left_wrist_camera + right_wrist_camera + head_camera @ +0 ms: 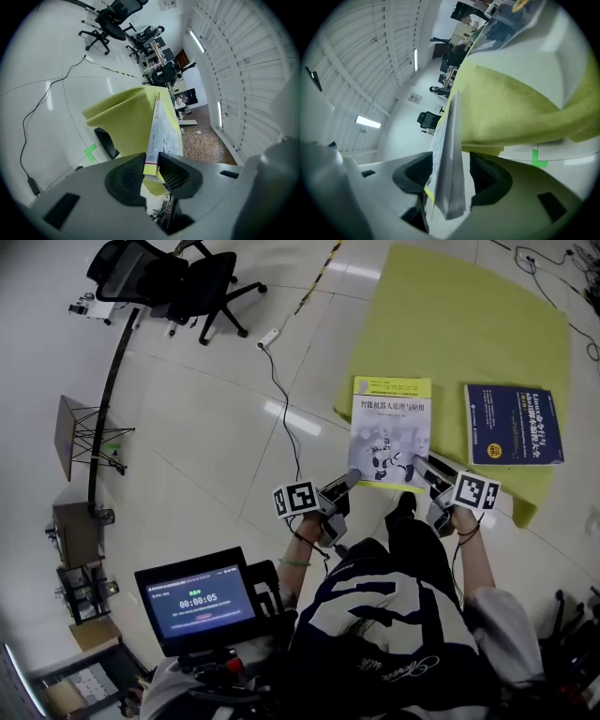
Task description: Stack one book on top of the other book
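A white book with a yellow top band (389,432) lies on the yellow-green tablecloth (469,324), its near edge over the table's front edge. A blue book (513,425) lies flat to its right, apart from it. My left gripper (350,478) is shut on the white book's near left corner; in the left gripper view both pads press on the spine (156,126) at the gripper's (151,169) tips. My right gripper (421,465) is at the near right corner. In the right gripper view the book's page edge (449,140) stands between the right gripper's (451,180) jaws, against one pad, with a gap to the other.
The cloth (511,103) hangs over the table's front edge just above my right gripper. Black office chairs (178,277) stand far left on the white floor, and a power strip (270,337) with its cable lies near the table. A screen on a stand (197,601) is at my lower left.
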`<control>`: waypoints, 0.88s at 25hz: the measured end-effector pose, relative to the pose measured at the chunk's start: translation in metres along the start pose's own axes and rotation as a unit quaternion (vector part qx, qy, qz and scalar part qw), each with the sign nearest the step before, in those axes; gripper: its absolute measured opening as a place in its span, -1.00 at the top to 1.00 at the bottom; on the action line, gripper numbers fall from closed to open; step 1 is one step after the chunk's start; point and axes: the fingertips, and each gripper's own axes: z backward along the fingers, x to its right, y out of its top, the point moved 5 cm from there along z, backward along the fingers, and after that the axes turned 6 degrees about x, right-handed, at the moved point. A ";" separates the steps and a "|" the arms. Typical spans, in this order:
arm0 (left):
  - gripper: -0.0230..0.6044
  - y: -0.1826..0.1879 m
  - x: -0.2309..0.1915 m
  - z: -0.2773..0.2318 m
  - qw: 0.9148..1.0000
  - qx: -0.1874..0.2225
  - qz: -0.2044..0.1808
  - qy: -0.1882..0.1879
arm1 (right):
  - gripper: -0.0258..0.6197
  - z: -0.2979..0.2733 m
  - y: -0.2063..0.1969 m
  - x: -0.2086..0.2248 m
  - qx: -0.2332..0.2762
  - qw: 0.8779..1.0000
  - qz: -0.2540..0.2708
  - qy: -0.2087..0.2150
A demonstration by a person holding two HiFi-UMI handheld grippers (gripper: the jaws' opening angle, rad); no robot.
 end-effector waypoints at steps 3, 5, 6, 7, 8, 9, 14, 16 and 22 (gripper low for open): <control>0.63 -0.007 -0.002 0.005 1.000 0.003 0.005 0.001 | 0.21 -0.014 0.003 0.000 -0.005 1.000 0.002 0.007; 0.63 -0.011 -0.004 0.007 1.000 0.006 0.008 0.003 | 0.30 -0.021 0.003 -0.001 -0.008 1.000 0.004 0.003; 0.63 -0.012 -0.005 0.009 1.000 0.008 0.008 0.004 | 0.46 -0.023 0.002 -0.001 -0.009 1.000 0.003 -0.003; 0.63 -0.013 -0.005 0.010 1.000 0.009 0.006 0.007 | 0.51 -0.023 0.001 -0.002 -0.010 1.000 0.002 -0.006; 0.63 -0.014 -0.005 0.012 1.000 0.009 -0.001 0.010 | 0.55 -0.021 0.000 -0.004 -0.009 1.000 0.002 -0.006; 0.63 -0.016 -0.004 0.013 1.000 0.009 -0.011 0.013 | 0.62 -0.019 -0.001 -0.006 -0.005 1.000 0.004 -0.003; 0.64 -0.026 0.004 0.015 0.997 0.008 -0.075 0.034 | 0.69 -0.006 -0.008 -0.016 0.005 0.998 0.061 -0.011; 0.64 -0.028 0.011 0.019 0.994 0.008 -0.099 0.036 | 0.69 -0.002 -0.009 -0.022 0.005 0.996 0.084 -0.012; 0.62 -0.040 0.038 0.027 0.990 0.010 -0.137 0.025 | 0.67 0.026 -0.004 -0.044 0.025 0.992 0.124 -0.014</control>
